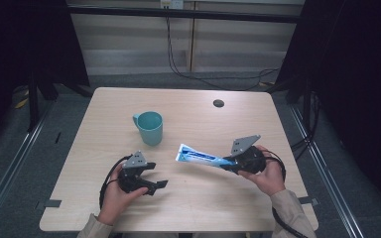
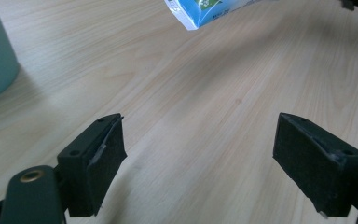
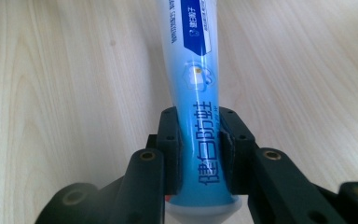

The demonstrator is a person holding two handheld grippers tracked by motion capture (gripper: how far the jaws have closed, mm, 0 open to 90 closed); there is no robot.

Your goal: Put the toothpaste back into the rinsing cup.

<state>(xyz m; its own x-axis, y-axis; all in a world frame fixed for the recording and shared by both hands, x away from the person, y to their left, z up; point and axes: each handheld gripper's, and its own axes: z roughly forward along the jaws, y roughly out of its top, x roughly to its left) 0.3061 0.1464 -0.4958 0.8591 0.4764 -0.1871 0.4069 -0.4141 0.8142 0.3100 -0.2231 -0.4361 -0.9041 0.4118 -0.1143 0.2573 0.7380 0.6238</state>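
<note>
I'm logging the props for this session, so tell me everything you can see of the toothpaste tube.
The toothpaste tube is soft-looking plastic, light blue with a dark blue band, white print and a white flat crimped end. The right gripper is shut on it near the cap end, jaws pressing both sides. It appears held off the wooden table, roughly level, with the crimped end toward the teal cup, which it does not touch. The cap itself is mostly hidden.

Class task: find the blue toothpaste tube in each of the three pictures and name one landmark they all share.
High view: toothpaste tube right of centre, clamped by the right gripper.
Left gripper view: its flat end at the top edge, beyond the open jaws.
Right gripper view: centre, running up from between the jaws.
Shared landmark: the wooden table.
</note>
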